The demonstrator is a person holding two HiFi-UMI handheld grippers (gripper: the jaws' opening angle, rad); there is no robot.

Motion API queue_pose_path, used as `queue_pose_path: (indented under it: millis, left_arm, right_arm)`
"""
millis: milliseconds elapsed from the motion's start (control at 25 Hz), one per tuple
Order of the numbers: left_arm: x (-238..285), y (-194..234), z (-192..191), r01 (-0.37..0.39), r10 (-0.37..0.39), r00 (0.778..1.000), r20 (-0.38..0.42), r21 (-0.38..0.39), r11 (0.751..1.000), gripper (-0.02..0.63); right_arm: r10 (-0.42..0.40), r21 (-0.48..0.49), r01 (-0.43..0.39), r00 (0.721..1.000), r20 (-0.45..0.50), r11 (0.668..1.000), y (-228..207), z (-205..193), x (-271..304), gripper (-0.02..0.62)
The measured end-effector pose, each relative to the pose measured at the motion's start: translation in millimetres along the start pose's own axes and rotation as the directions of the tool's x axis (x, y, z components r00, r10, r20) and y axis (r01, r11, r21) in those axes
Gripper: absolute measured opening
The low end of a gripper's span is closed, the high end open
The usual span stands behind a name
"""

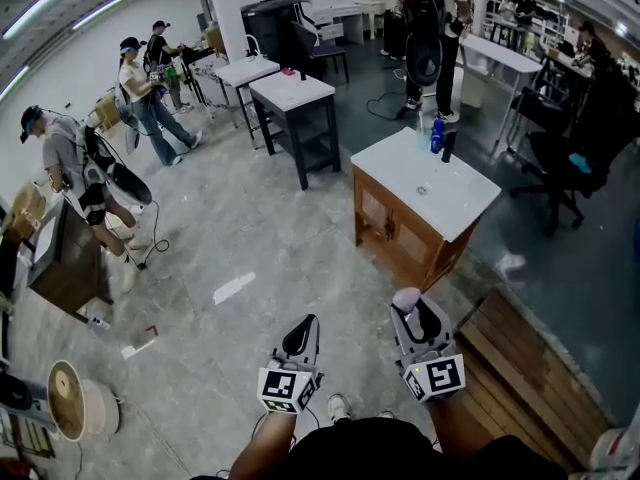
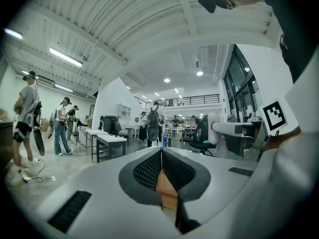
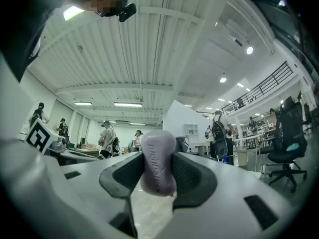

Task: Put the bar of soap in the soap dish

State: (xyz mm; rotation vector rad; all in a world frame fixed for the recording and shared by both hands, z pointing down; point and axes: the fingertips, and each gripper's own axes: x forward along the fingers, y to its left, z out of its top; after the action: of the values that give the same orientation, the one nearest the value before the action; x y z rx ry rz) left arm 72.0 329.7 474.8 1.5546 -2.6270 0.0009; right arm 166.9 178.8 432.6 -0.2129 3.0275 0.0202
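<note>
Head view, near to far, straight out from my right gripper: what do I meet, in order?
right gripper, shut on the bar of soap → wooden vanity → its white sink top → blue bottle near the top's far edge → person with a backpack

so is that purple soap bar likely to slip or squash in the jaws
Probably stiff: the soap bar shows an undented rounded shape and crisp embossed lettering while pinched by the right gripper. Its smooth, curved sides could let it slide or twist. It sticks out past the jaws, so a bump might tilt it.
</note>
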Motion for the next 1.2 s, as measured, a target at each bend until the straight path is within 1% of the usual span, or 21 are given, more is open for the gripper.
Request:
queue_pose_path:
  millis: [320,600,760,880,1040,1200]
  left_arm:
    - [14.0,28.0,0.8,0.014,-0.014,1.0,-0.002,0.001,1.0,0.021]
    - [30.6,52.2,-1.5,0.047,-0.047,0.999,-0.002,0.004,0.999,0.021]
    - [37.3,68.6,-5.7,0.044,-0.044,0.999,-0.015,-0.008,0.999,0.021]
    - [46.1,77.1,-10.0,0.057,-0.057,0.998,-0.023,-0.013,0.998,0.021]
    - [64.4,88.7,-21.3,0.057,-0.059,0.997,-0.049,-0.027,0.998,0.021]
    - [90.2,96.1,-21.2,0.067,-0.068,0.996,-0.055,-0.031,0.997,0.021]
  right_arm:
    - [-0.016,0.002,0.016,1.0,-0.013,1.0,7.3,-4.2,26.6,0.19]
    - [-0.06,-0.014,0.06,0.998,0.0,0.998,10.3,-8.5,50.9,0.192]
    - [-0.059,-0.019,0.059,0.998,-0.005,0.998,13.9,-12.4,68.9,0.192]
    - [-0.059,-0.021,0.058,0.998,-0.004,0.998,14.9,-14.4,81.0,0.192]
    - [-0.064,-0.02,0.064,0.998,-0.009,0.998,7.9,-21.2,99.8,0.192]
    - [-0.068,-0.022,0.068,0.998,-0.006,0.997,-8.7,-24.3,123.2,0.192]
